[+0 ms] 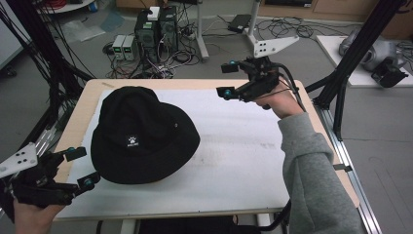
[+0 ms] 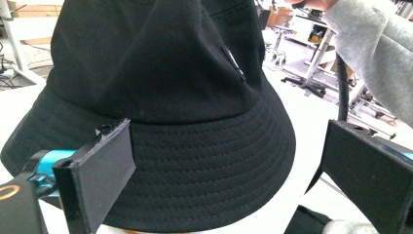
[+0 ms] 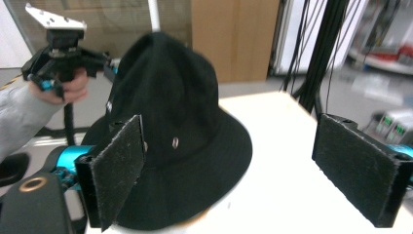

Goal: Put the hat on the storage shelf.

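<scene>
Resting crown-up on the white mat (image 1: 234, 161) of the bench (image 1: 85, 105), toward its left half, a black bucket hat (image 1: 143, 136) is being approached from two sides, and no grasp is being made on it yet. The left claw (image 1: 82, 168) is being held at the near-left corner of the bench, jaws spread wide, just beside the near-left brim but apart from it. The right claw (image 1: 228, 80) is being held above the far edge of the bench, to the right of the hat, jaws likewise wide and holding nothing. By judgement, the work is being kept at its opening stage: the hat is lying untouched, and the closing-in, the grip on the brim and any lifting or placing are all being left to do.

From the left gripper view, the stitched brim (image 2: 204, 161) and a small label on the crown (image 2: 233, 61) are being shown close up between the open jaws, with the grey sleeve (image 2: 375, 53) at upper right. From the right gripper view, two metal eyelets (image 3: 174, 142) on the crown are being shown, and the left claw (image 3: 73, 66) is being seen beyond the hat. The bench layout and the floor equipment (image 1: 156, 31) are being recorded from the high view.
</scene>
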